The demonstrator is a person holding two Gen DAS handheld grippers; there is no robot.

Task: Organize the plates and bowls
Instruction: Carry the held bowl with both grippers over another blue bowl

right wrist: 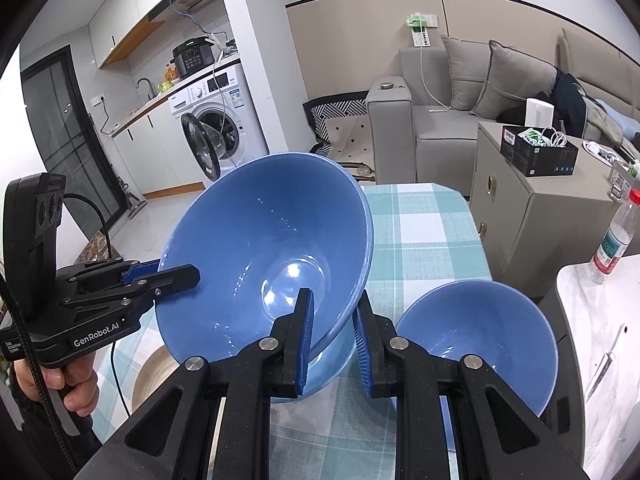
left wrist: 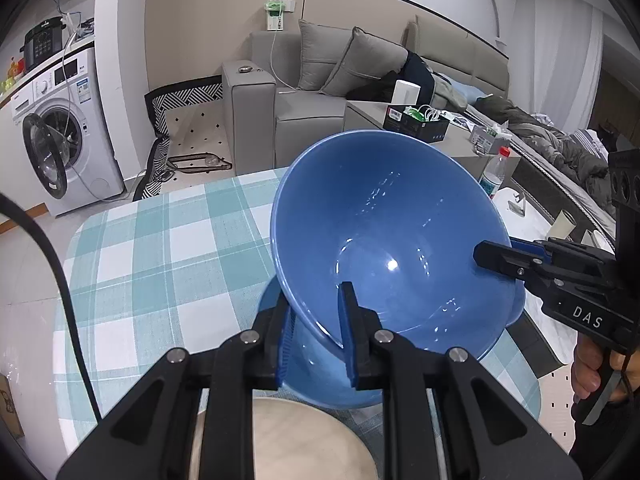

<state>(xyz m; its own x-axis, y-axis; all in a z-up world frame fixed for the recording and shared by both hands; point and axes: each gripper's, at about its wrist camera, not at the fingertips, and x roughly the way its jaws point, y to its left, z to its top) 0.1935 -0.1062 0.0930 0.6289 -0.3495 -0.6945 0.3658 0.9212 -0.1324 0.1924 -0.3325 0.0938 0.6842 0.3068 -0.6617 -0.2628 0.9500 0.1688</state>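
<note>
A large blue bowl point(left wrist: 384, 216) point(right wrist: 264, 264) hangs tilted over the checked teal tablecloth point(left wrist: 160, 248) point(right wrist: 424, 232). My left gripper point(left wrist: 314, 308) point(right wrist: 168, 272) is shut on its near rim, one finger inside and one outside. My right gripper point(right wrist: 334, 312) point(left wrist: 492, 256) is shut on the rim at the opposite side. A smaller blue bowl point(right wrist: 476, 344) stands on the table just right of my right gripper. A beige plate point(left wrist: 312, 440) point(right wrist: 154, 372) lies on the table below the big bowl, partly hidden by the grippers.
A water bottle point(right wrist: 612, 240) point(left wrist: 496, 172) stands on a white marble side table point(right wrist: 600, 320) to the right. A grey cabinet point(right wrist: 520, 216) sits behind the table's far right corner. Sofa point(left wrist: 312, 92) and washing machine point(left wrist: 60, 136) stand beyond.
</note>
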